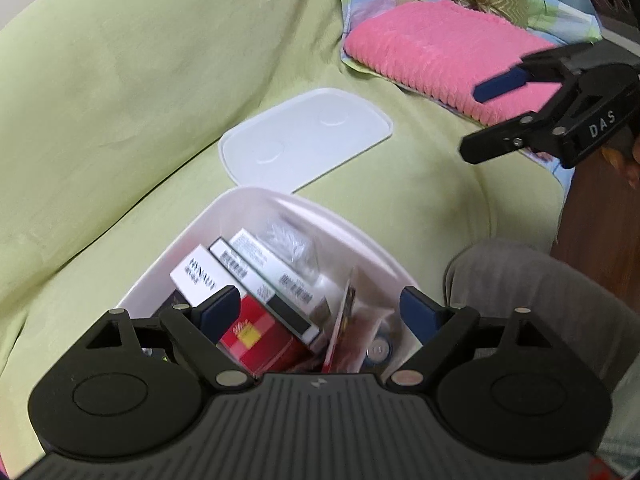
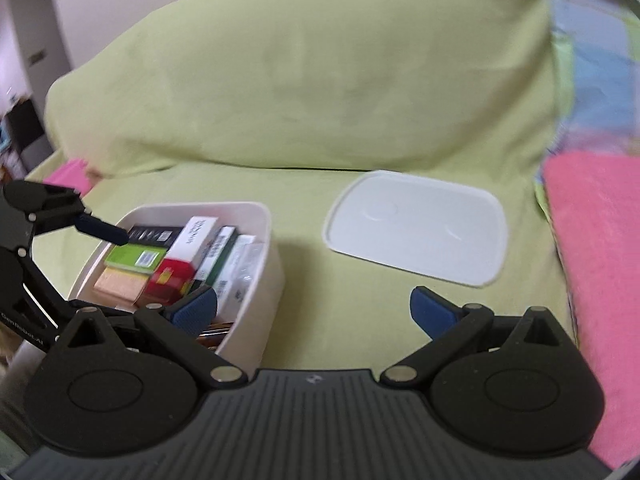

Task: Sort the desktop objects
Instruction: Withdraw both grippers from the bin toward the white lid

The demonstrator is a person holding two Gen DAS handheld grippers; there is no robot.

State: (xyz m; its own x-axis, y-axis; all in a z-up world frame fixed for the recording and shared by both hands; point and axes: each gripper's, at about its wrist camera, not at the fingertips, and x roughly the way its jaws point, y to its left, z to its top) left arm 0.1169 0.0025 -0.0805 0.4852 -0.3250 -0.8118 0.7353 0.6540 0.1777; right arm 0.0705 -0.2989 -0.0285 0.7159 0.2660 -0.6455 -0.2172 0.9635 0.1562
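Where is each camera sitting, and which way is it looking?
Left wrist: sits on the left gripper, looking down into the white box of small packets; its own open jaws show, plus the right gripper at the right edge.
Right wrist: sits on the right gripper, looking at the green cover and the white lid; its open jaws show, plus the left gripper at the left.
Both share the box, lid, green cover and pink cushion.

The left gripper (image 1: 320, 308) hangs with jaws wide apart over a white box (image 1: 256, 208) packed with small cartons on green cloth (image 1: 120, 120). Its lid (image 1: 306, 140) lies just beyond; the right gripper (image 1: 480, 120), also spread, hovers far right before a pink cushion (image 1: 432, 52)
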